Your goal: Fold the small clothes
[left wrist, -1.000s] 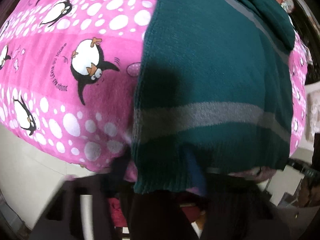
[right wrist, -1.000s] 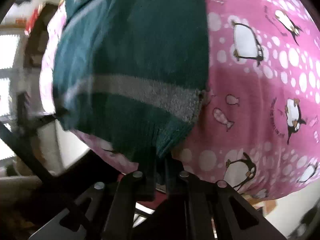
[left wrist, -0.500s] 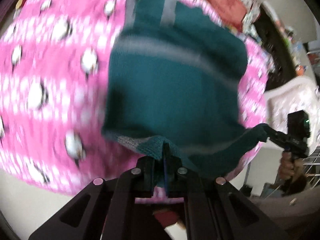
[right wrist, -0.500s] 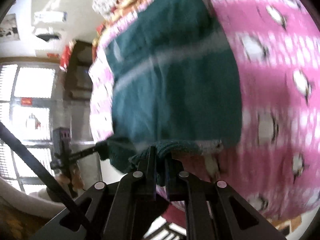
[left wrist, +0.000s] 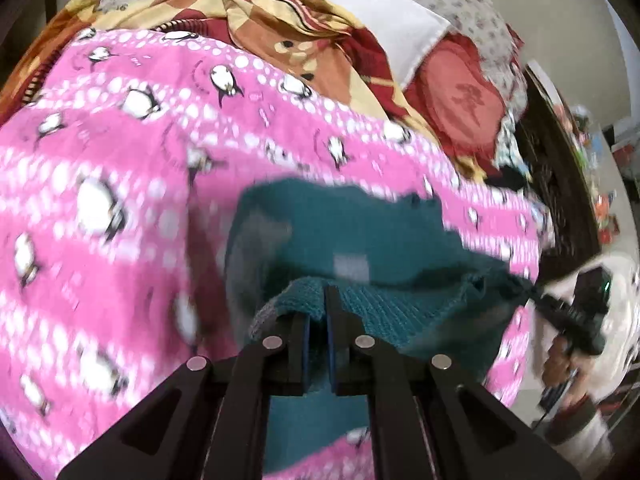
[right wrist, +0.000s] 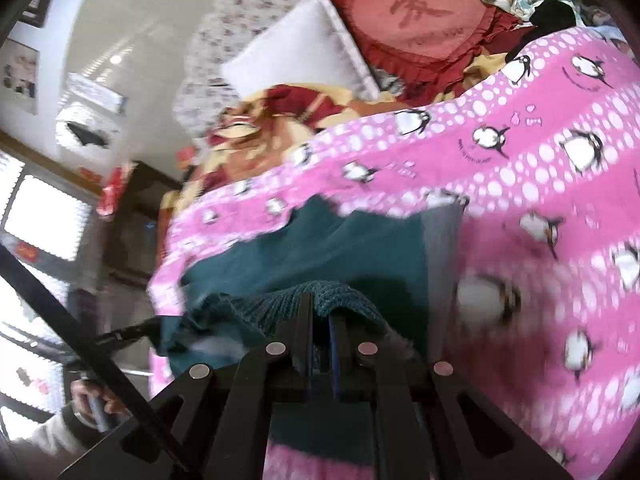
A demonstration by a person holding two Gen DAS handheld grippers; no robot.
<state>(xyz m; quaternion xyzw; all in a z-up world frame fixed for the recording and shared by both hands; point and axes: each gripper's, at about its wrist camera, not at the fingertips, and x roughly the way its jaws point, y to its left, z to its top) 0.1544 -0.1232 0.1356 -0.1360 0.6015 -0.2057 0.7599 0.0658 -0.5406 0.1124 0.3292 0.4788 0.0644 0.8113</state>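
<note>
Left wrist view: the left claw (left wrist: 325,300) is clamped on the ribbed hem of a teal knit garment (left wrist: 360,240), which hangs lifted over the pink penguin blanket (left wrist: 120,184) on the bed. At far right the right claw (left wrist: 524,286) pinches the hem's other corner, carried by a hand (left wrist: 560,364). The hem is drawn over the garment's body, so a first fold appears under way, not yet laid down. Motion blur smears the garment's far edge and grey stripe (left wrist: 350,266); whether it is a sweater or something else cannot be told

Right wrist view: the right claw (right wrist: 320,308) grips the teal knit garment (right wrist: 320,248) at its hem, fabric bulging between the closed jaws. The left claw (right wrist: 154,324) holds the opposite corner at lower left, its hand (right wrist: 92,398) partly cut off. Beyond lie a white pillow (right wrist: 296,52) and a red heart cushion (right wrist: 420,16). Judged from here, laying the fold flat, further folds and any other clothes remain. The claw frame hides the garment's lower part, and no finished pile shows
</note>
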